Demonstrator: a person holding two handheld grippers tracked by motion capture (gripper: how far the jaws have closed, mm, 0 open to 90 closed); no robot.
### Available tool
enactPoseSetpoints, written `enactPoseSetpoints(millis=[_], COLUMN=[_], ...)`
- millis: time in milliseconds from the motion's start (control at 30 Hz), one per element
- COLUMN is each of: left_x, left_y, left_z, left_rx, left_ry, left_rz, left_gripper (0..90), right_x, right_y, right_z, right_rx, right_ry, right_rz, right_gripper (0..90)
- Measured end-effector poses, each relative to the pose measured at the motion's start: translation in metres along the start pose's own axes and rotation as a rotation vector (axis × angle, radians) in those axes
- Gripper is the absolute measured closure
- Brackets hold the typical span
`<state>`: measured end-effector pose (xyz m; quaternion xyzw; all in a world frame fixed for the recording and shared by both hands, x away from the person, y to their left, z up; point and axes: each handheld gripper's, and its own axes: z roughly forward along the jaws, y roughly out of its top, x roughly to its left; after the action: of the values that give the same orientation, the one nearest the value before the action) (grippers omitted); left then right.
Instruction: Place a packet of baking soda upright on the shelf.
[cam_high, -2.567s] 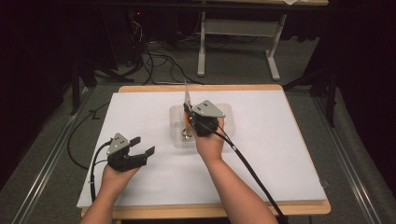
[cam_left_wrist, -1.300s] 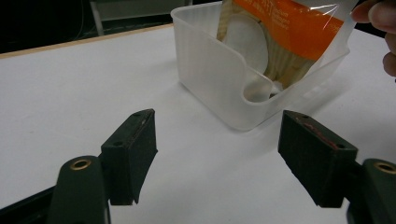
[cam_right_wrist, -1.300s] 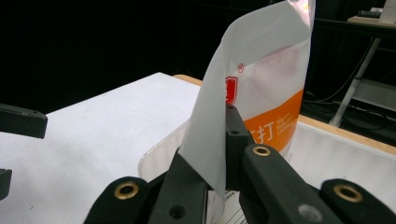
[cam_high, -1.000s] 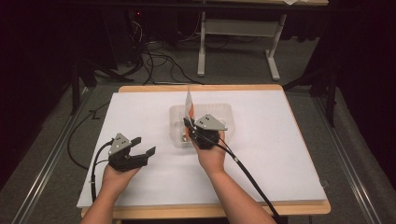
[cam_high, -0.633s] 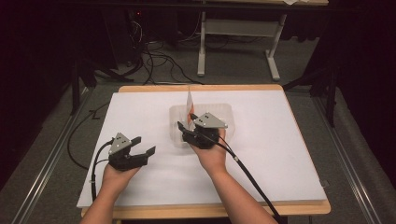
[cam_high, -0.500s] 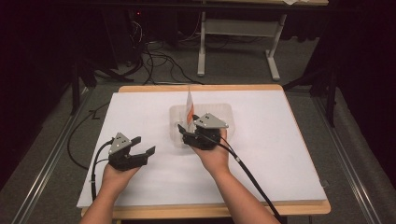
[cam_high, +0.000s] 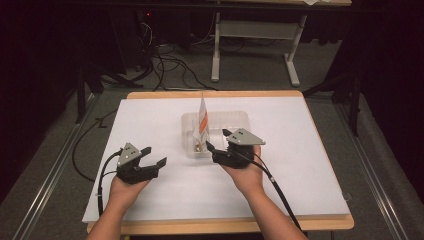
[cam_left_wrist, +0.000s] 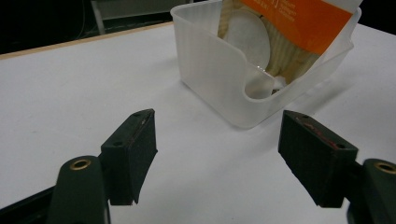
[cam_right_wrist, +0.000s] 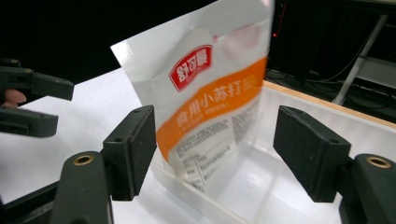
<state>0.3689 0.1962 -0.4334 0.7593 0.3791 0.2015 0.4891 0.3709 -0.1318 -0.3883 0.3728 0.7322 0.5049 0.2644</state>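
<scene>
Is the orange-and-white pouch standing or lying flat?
Standing on edge: the pouch rises above the clear tub's rim, leaning slightly.

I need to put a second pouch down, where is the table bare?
Bare: right of the tub out to the table edge, and the far left corner. Crowded: the near middle, where the left gripper, right gripper and pouch sit.

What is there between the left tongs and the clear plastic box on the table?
Nothing. In the left gripper view, the left tongs look at the plastic box across bare white table; the high view shows the same bare stretch.
</scene>
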Motion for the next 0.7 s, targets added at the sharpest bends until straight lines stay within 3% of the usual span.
enactPoseSetpoints(millis=[133,267,467,700], left_x=[-0.001,-0.001,0.000,-0.002], left_y=[0.000,-0.001,-0.001,-0.002], left_z=[0.000,0.001,0.000,0.003], left_rx=[0.004,0.005,0.005,0.017], left_ry=[-0.001,0.000,0.000,-0.002], left_rz=[0.004,0.000,0.000,0.002], left_gripper=[28.4,28.3,28.2,28.0], right_x=[-0.010,-0.029,-0.074,-0.113], right_y=[-0.006,-0.017,-0.045,-0.089], right_z=[-0.020,-0.045,-0.095,-0.159], right_rx=[-0.004,0.008,0.018,0.046], right_ry=[-0.014,-0.050,-0.151,-0.271], right_rz=[0.000,0.007,0.047,0.085], right_gripper=[30.0,29.7,28.4,27.2])
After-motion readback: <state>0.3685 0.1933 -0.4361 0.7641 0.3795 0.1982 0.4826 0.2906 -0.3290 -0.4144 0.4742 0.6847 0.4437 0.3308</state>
